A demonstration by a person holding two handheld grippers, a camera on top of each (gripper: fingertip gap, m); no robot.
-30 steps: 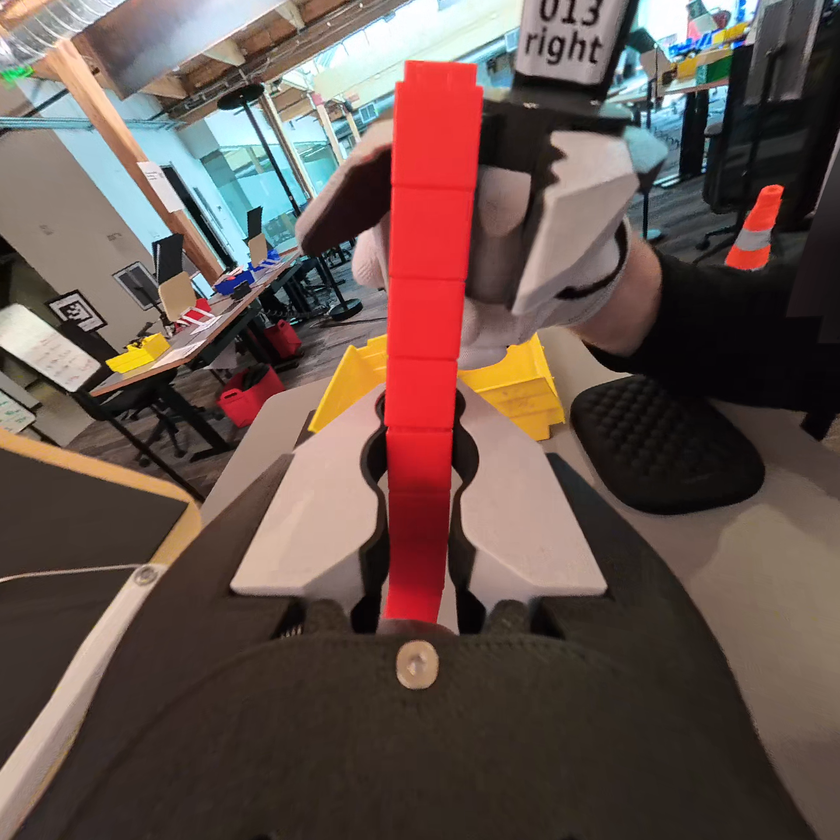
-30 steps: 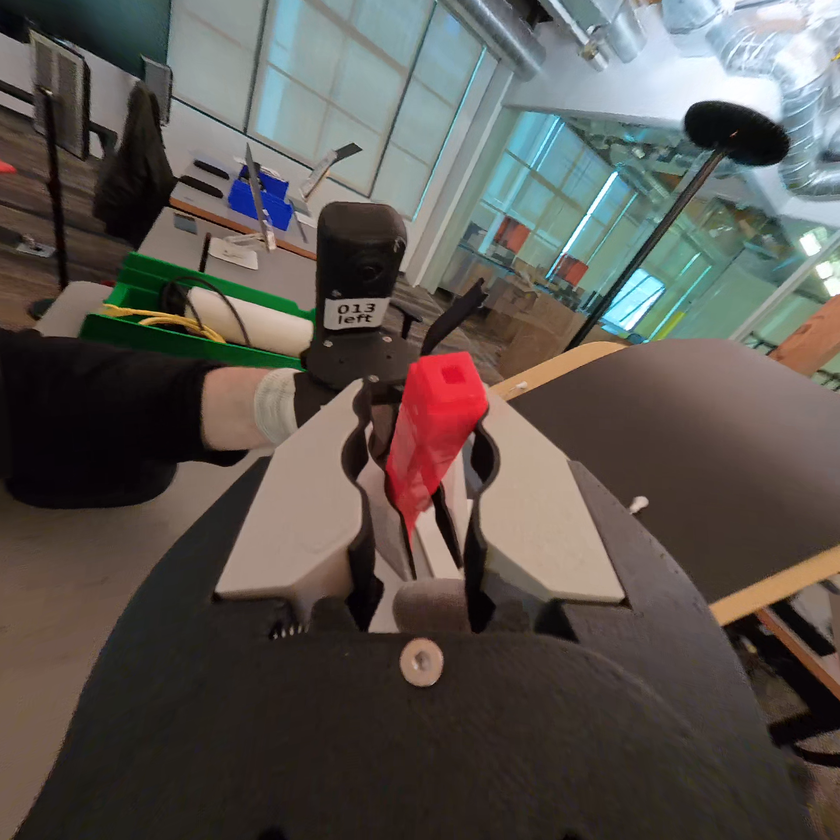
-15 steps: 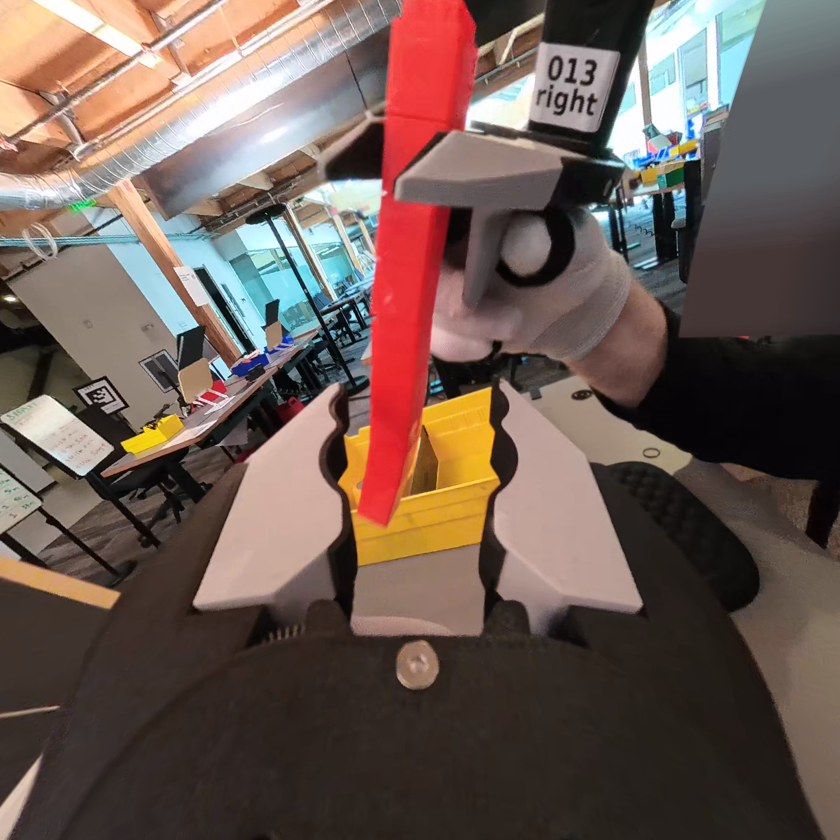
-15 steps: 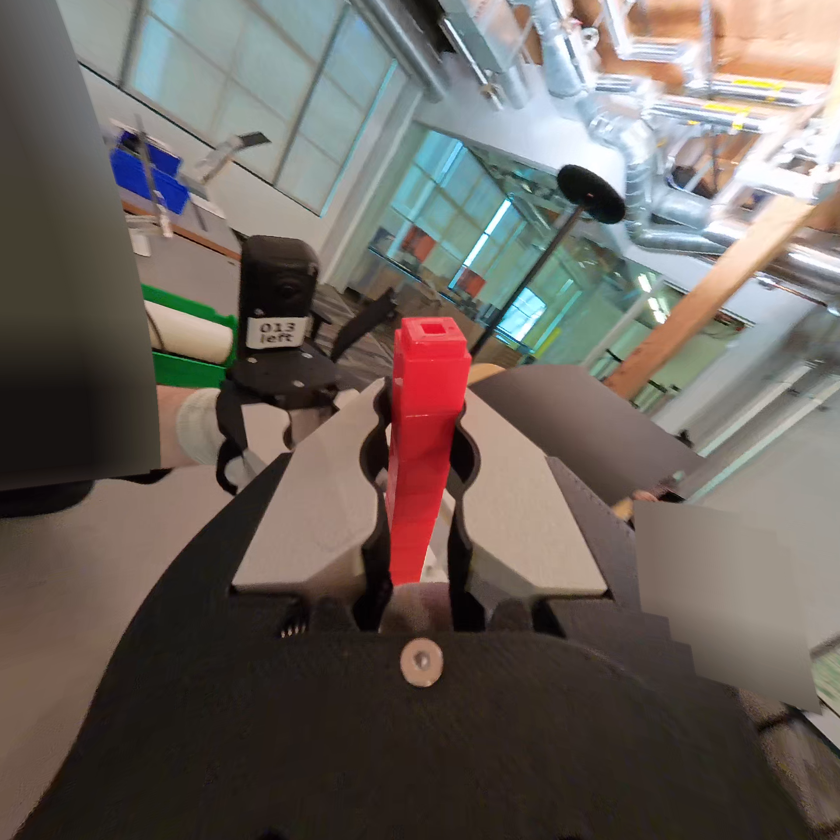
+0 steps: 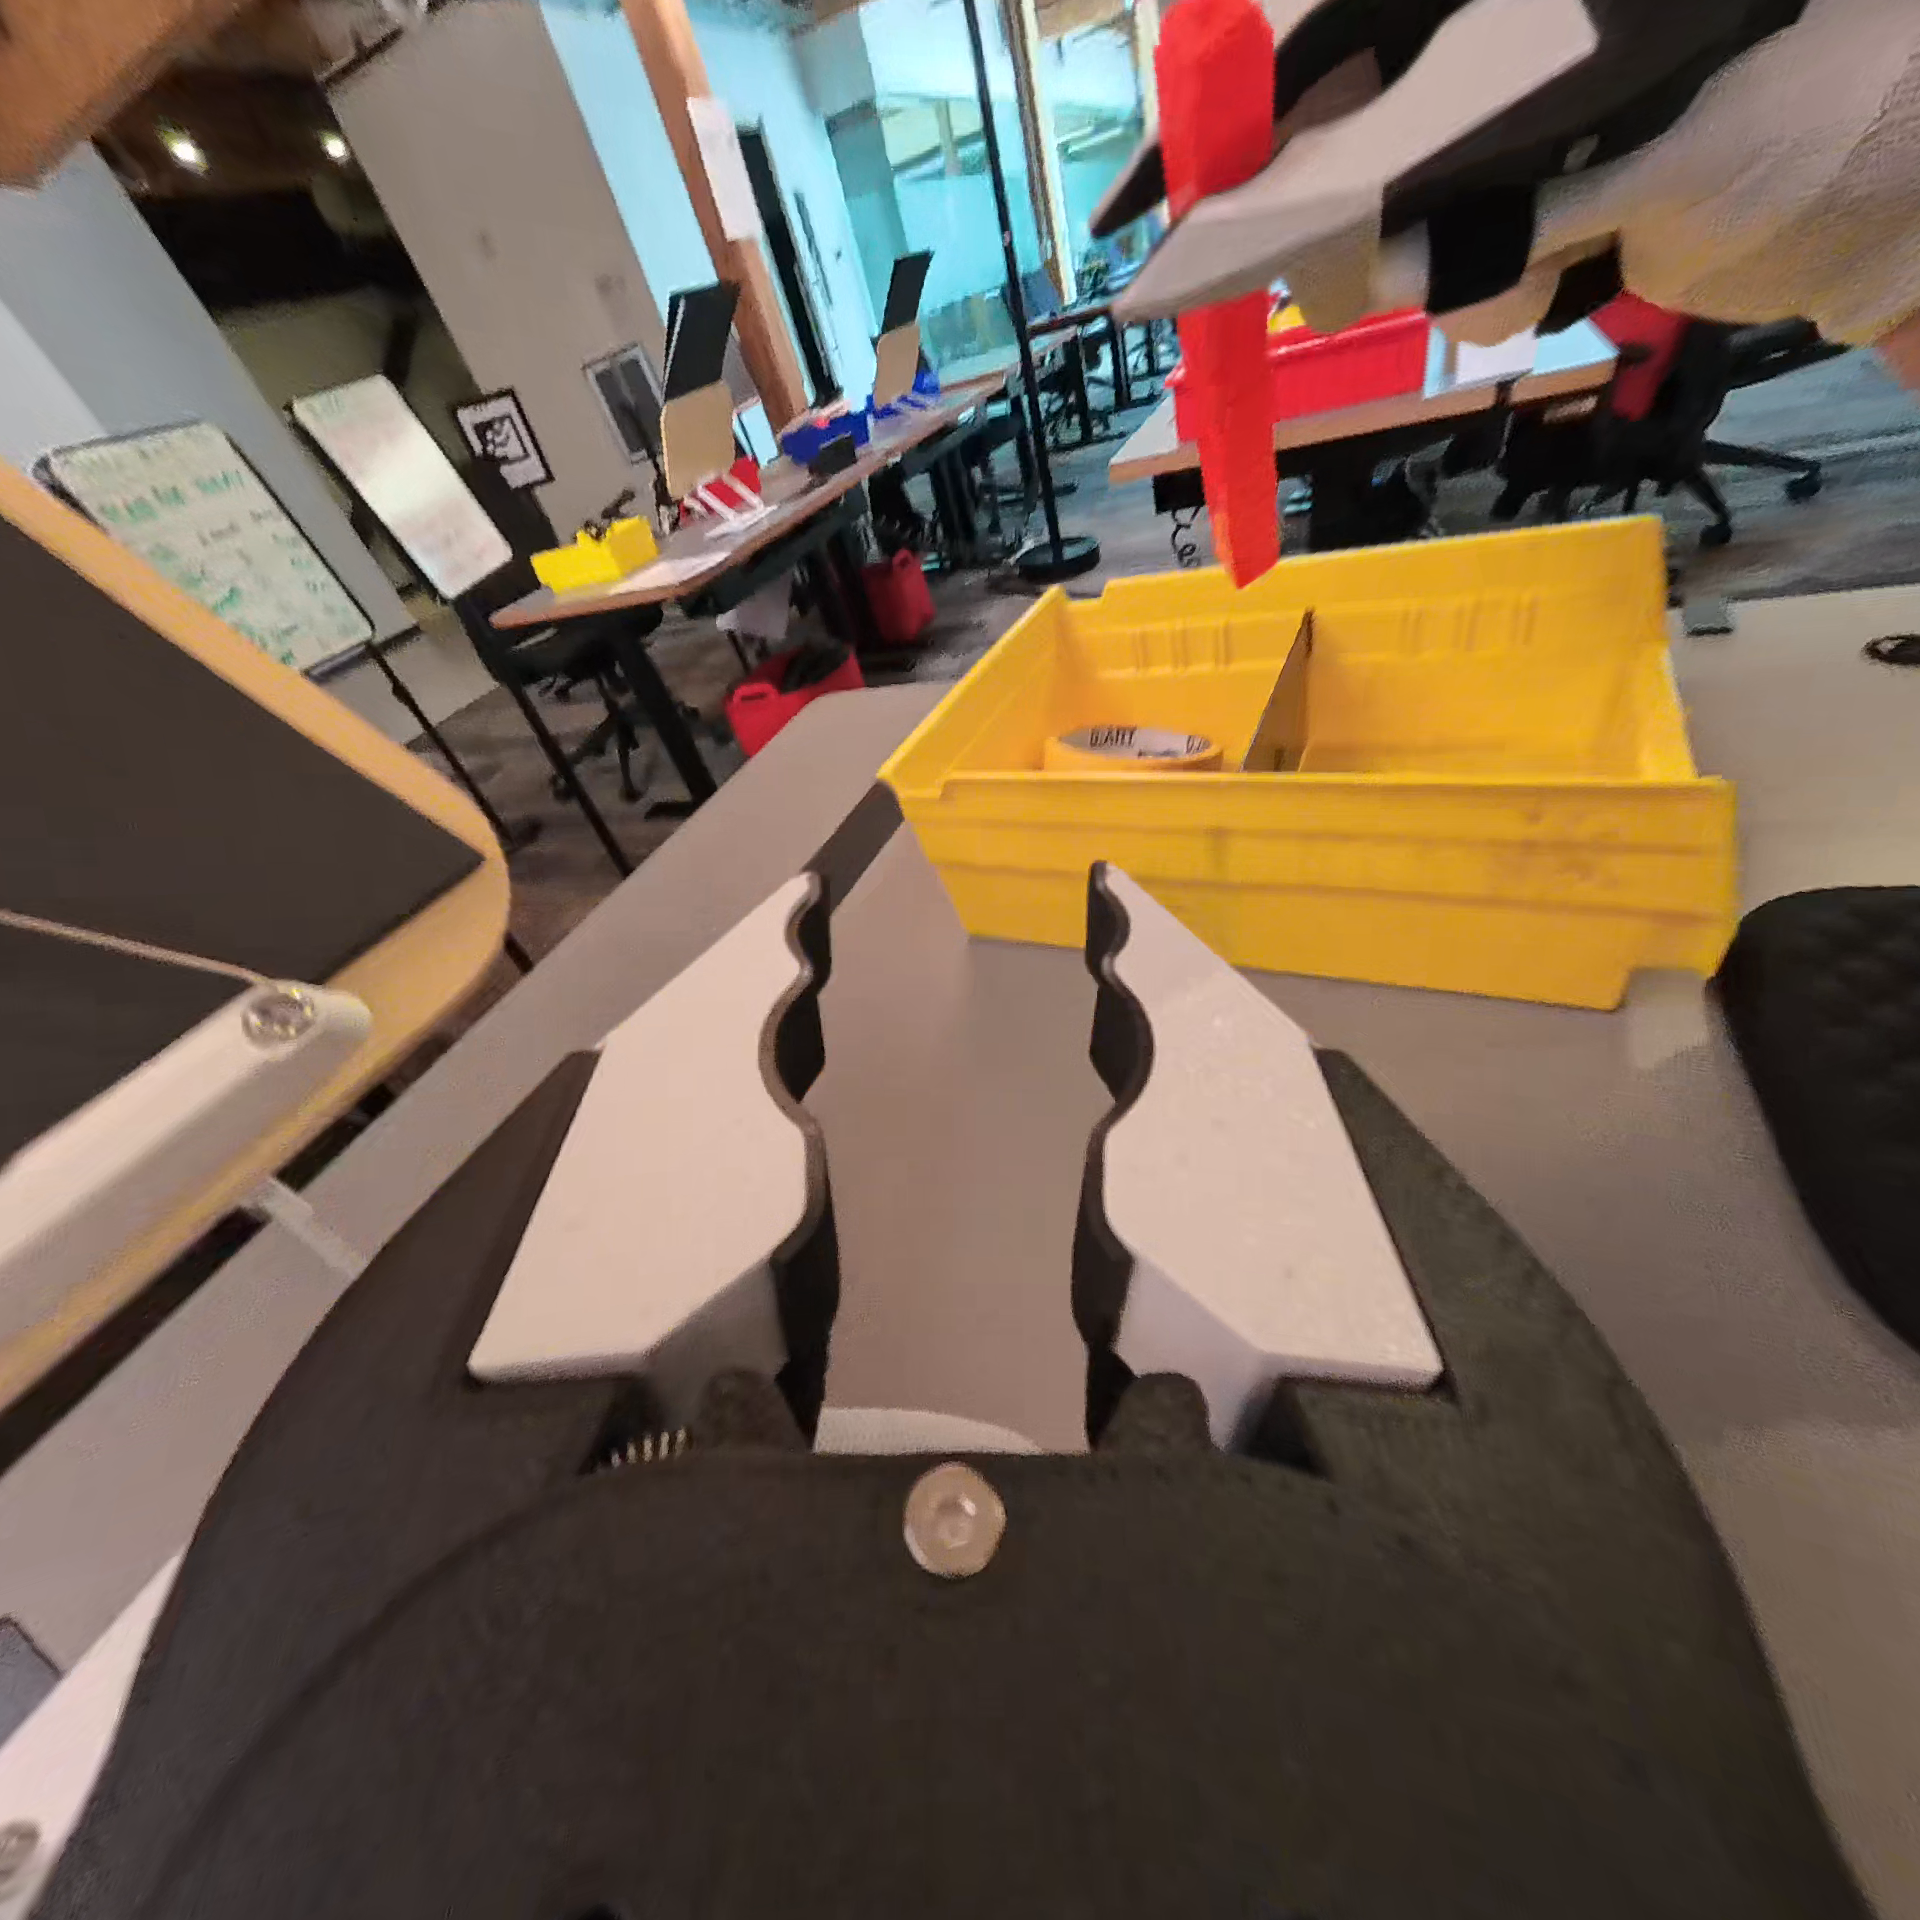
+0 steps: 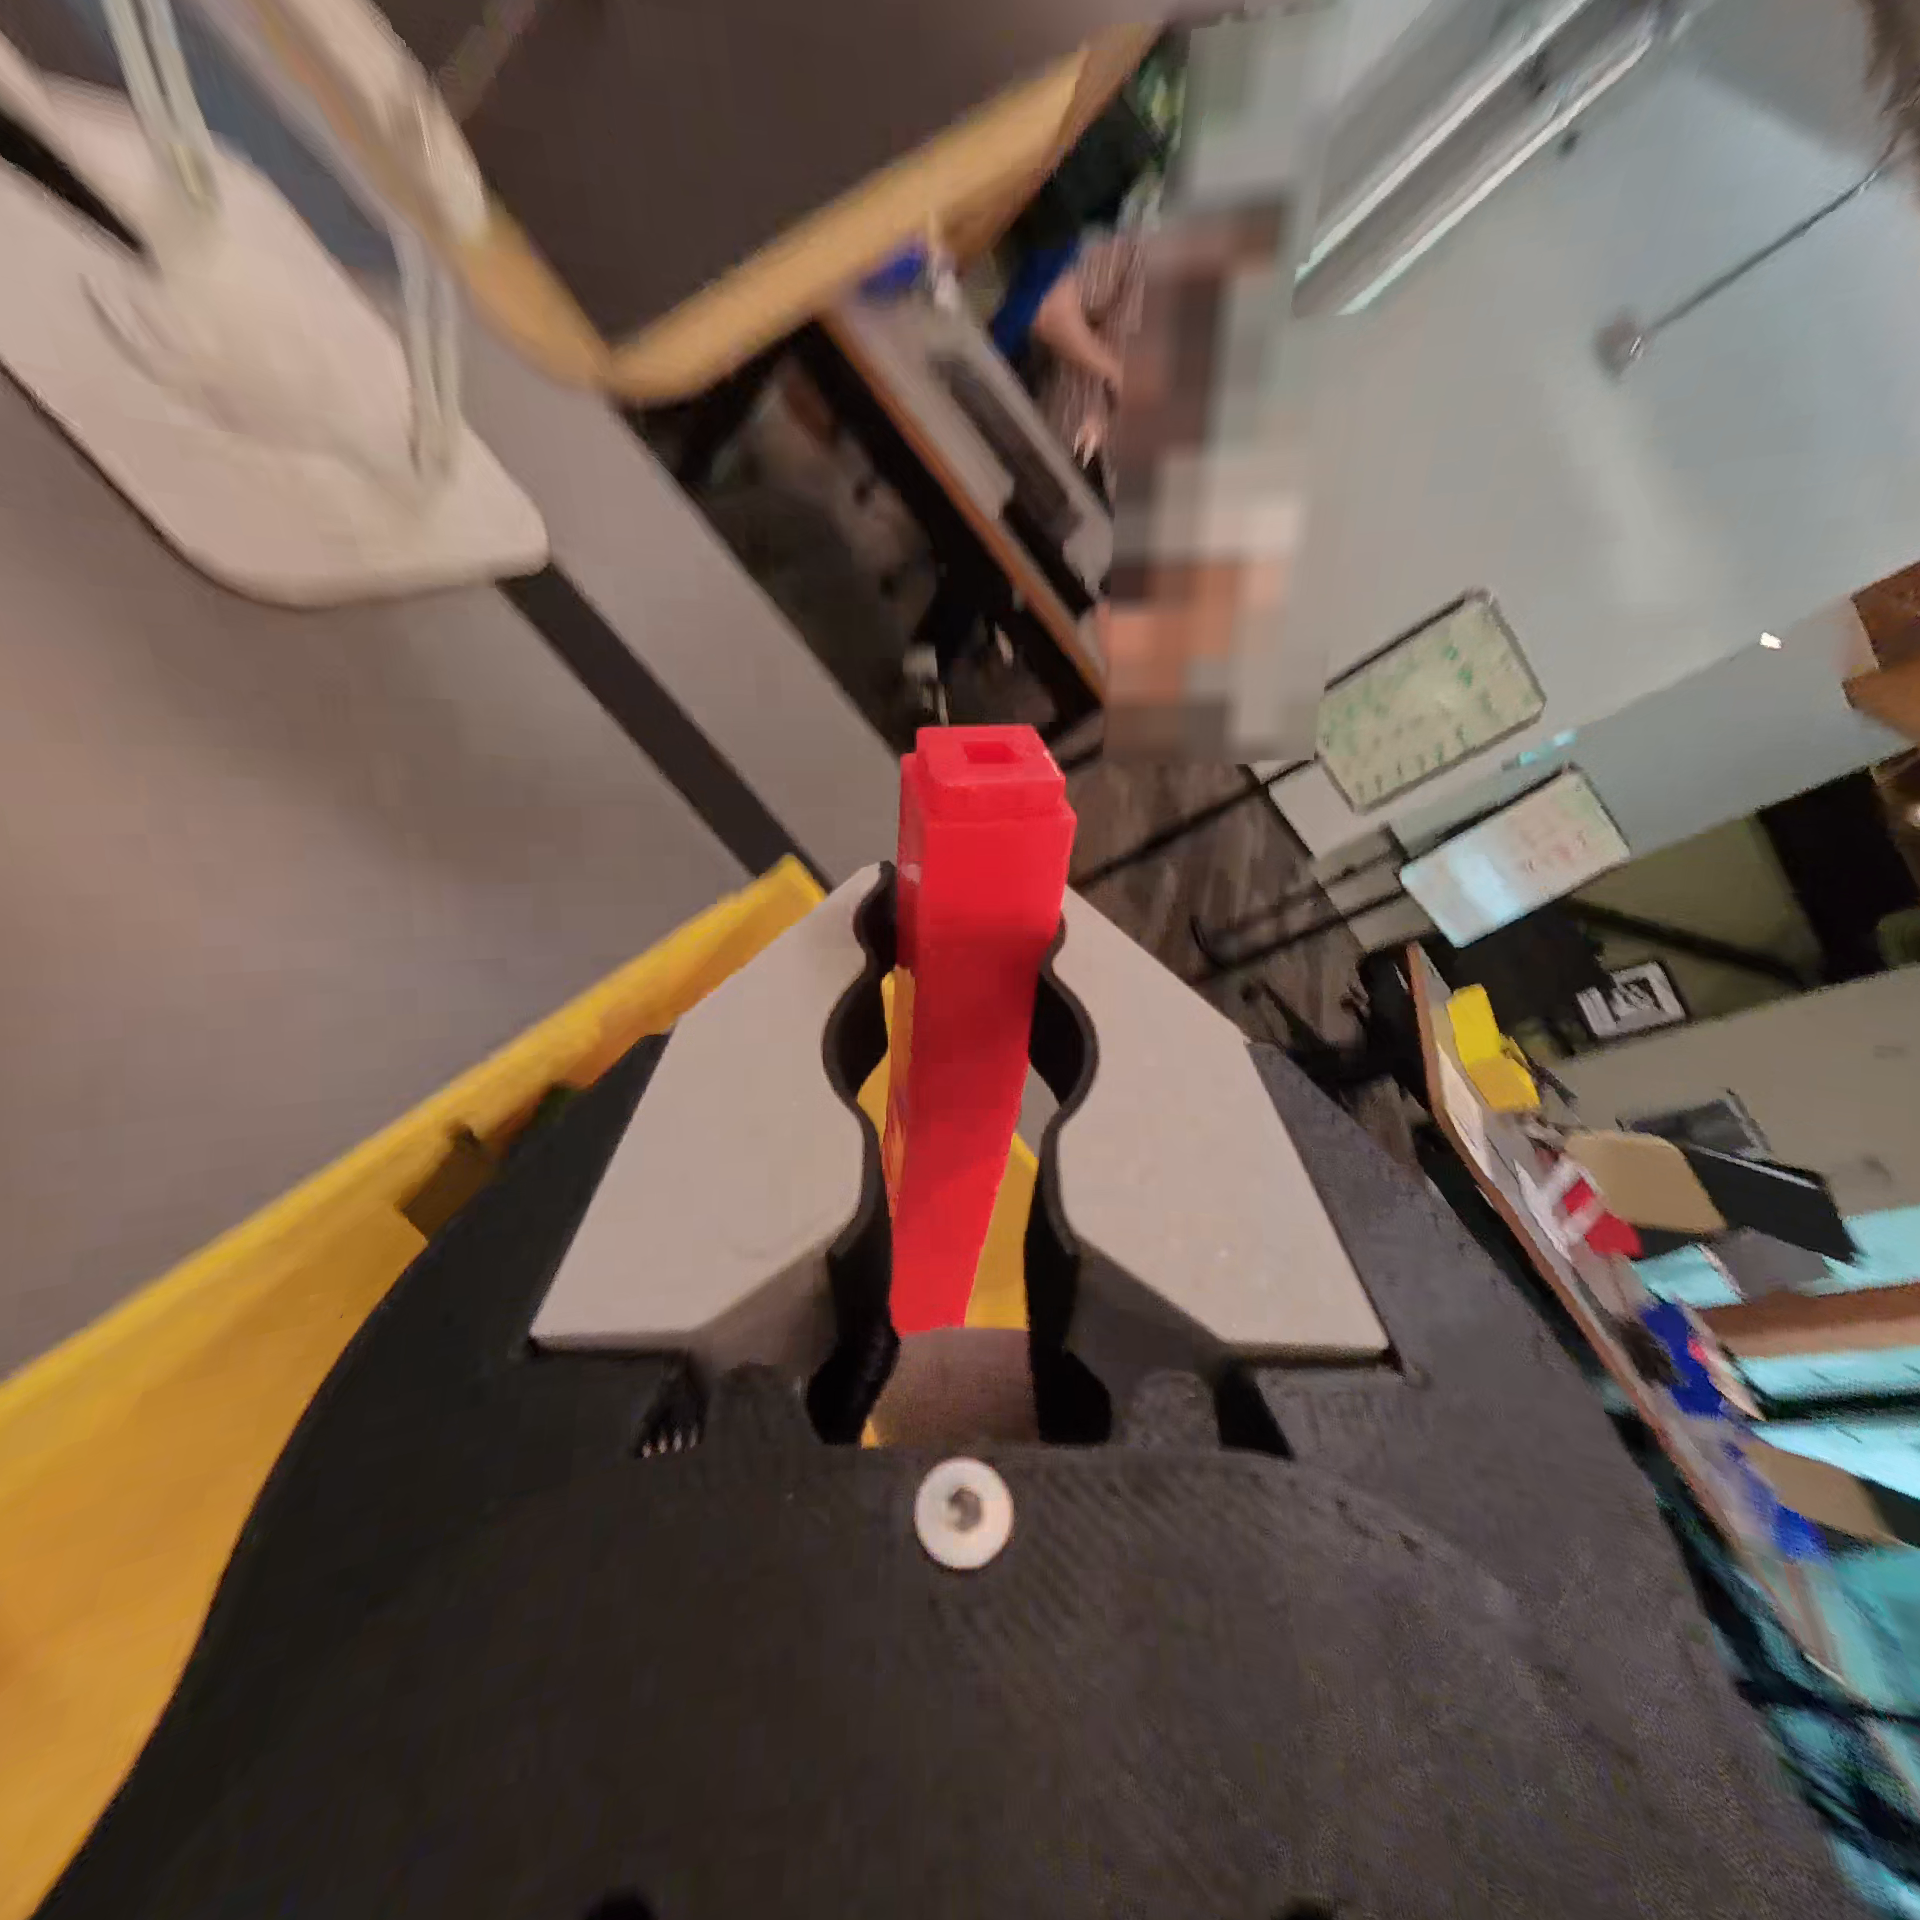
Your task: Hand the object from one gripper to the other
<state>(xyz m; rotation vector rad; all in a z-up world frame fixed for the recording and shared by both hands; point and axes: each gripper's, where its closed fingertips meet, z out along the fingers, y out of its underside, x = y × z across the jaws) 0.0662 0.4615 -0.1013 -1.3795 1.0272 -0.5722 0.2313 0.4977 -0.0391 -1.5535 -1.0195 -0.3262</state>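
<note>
The object is a long red bar of stacked blocks. My right gripper is shut on it, and the bar sticks out past the fingertips. In the left wrist view the same red bar hangs upright at the top right, clamped in the right gripper held by a gloved hand, above the far wall of the yellow bin. My left gripper is open and empty, low over the grey table, short of the bin.
The yellow bin holds a roll of tape and a divider. A black textured pad lies at the right. A dark panel with a wooden edge stands at the left. Desks and chairs lie beyond the table. The left gripper's tips are roughly 20 cm from the right gripper's.
My left gripper opened and let go of the red bar. My right gripper, shut on it, carried it up and away to the right. The left gripper dropped back toward the table.
</note>
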